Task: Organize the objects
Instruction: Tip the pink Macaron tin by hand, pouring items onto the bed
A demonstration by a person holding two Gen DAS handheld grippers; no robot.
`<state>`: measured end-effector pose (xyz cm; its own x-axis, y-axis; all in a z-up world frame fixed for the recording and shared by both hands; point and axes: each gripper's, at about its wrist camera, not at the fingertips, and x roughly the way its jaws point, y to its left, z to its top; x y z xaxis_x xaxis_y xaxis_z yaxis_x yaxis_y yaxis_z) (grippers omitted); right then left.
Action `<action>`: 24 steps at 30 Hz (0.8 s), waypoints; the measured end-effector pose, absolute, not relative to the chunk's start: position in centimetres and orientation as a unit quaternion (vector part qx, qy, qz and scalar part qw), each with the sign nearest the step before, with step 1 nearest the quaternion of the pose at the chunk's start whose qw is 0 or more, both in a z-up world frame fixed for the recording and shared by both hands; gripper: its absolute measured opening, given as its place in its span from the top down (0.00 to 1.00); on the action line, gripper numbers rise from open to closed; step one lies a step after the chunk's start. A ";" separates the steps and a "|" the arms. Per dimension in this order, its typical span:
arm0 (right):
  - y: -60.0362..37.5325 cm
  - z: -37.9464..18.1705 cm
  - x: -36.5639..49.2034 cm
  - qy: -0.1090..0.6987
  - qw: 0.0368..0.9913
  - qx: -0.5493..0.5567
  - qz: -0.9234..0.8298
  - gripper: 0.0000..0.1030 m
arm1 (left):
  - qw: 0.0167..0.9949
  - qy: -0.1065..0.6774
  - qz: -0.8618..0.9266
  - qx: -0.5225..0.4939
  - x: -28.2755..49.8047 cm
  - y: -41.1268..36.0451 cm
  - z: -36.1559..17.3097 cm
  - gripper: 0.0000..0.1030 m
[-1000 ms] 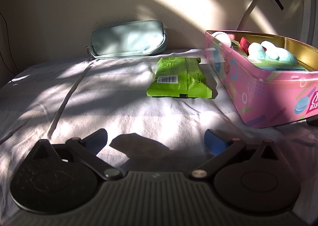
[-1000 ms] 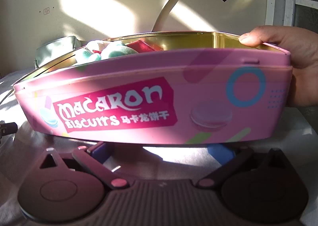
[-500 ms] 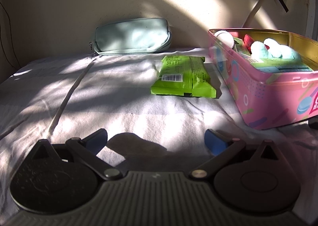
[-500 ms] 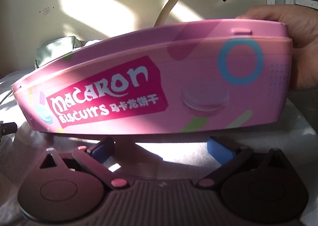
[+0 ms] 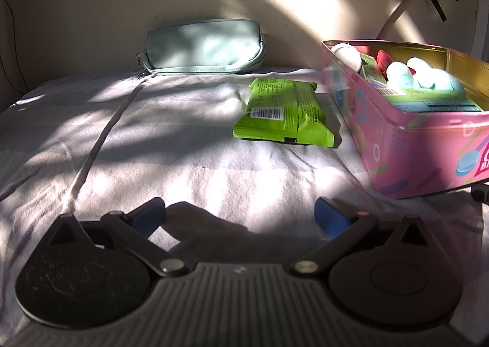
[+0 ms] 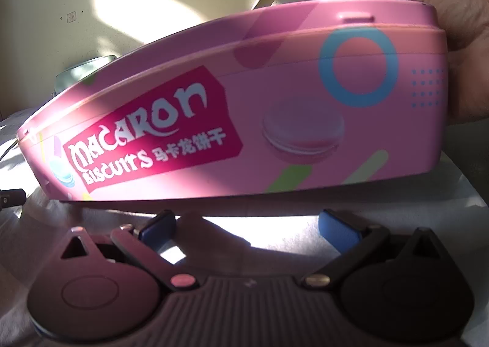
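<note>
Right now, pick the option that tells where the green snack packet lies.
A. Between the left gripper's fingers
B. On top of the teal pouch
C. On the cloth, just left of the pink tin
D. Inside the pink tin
C: the green snack packet lies flat on the white cloth, beside the left wall of the pink tin and in front of the teal pouch.

Harsh dappled sunlight, deep shadows, fisheye-curved edges.
</note>
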<state>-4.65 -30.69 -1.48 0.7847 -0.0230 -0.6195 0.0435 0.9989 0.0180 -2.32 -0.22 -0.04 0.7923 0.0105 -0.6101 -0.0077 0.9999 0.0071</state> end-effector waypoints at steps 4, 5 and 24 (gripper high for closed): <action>-30.7 -1.5 -4.7 0.328 0.945 0.016 -0.018 0.00 | 0.945 0.326 0.002 0.002 -2.2 -0.1 0.0 0.00; -30.7 -1.5 -4.7 0.328 0.945 0.016 -0.018 0.00 | 0.945 0.326 0.001 0.002 -2.2 -0.1 0.0 0.00; -30.7 -1.5 -4.7 0.328 0.945 0.016 -0.018 0.00 | 0.945 0.327 -0.004 0.003 -2.1 0.1 0.1 0.00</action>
<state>-4.65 -30.71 -1.47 0.7847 -0.0229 -0.6194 0.0435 0.9989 0.0181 -2.14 0.06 0.06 0.7867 -0.0058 -0.6173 0.0097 0.9999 0.0030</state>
